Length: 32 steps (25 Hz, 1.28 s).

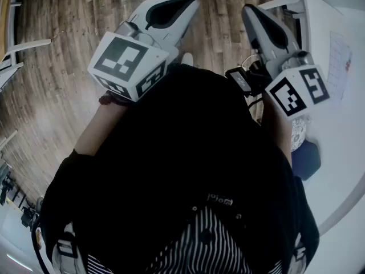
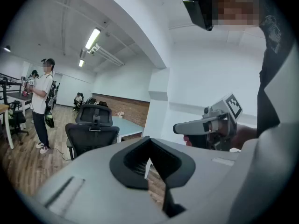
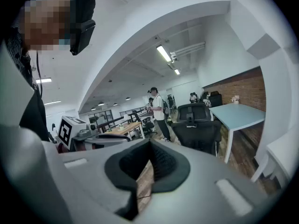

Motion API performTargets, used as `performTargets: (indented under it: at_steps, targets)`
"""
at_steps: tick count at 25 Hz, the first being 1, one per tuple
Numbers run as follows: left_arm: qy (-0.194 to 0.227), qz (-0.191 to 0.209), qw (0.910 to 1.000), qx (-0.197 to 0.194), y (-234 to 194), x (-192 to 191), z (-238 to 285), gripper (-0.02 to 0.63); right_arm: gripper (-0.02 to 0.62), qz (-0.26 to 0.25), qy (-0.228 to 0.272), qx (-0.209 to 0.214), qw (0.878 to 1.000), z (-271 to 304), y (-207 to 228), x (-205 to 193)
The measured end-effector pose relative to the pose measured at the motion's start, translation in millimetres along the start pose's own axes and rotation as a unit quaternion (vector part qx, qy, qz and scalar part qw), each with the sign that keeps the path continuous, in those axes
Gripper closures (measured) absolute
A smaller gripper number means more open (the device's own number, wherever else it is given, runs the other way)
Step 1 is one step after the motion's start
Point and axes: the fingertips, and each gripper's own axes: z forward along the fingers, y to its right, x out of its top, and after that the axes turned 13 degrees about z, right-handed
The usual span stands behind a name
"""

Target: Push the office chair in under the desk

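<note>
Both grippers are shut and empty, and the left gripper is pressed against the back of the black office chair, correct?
Not quite. The left gripper and right gripper are shut and empty, but the left one touches nothing. The left gripper view shows the office chair standing apart, well ahead of it, by the desk.

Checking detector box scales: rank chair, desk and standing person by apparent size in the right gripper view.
1. chair, clearly largest.
2. desk and person: about alike as seen, so not ranked.
</note>
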Motion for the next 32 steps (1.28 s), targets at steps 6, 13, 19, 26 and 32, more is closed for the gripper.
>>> performTargets:
  at_steps: [6, 13, 19, 26, 32]
  targets:
    - [0.007, -0.006, 0.9999, 0.008, -10.6, 3.7, -5.5, 0.604, 0.595, -0.014, 0.007, -0.006, 1.0, 11.1, -12.4, 0.4]
    - [0.004, -0.034, 0.9994, 0.002, -10.0, -12.6, 6.2, 0.604, 0.594, 0.049, -0.005, 0.009, 0.999, 30.4, -12.6, -21.7]
    - [0.006, -0.024, 0.9997, -0.001, -8.0, -9.1, 10.4, 0.604, 0.594, 0.064, -0.002, 0.009, 0.998, 16.9, 15.1, -6.1]
    - [0.005, -0.028, 0.9996, -0.001, -9.5, -4.7, 20.6, 0.604, 0.594, 0.061, 0.0, 0.011, 0.998, 15.1, 33.6, 3.7]
    - [-0.002, -0.025, 0.9996, 0.012, -1.5, -13.1, 31.5, 0.604, 0.594, 0.055, -0.009, 0.028, 0.998, 18.3, 47.0, -0.2]
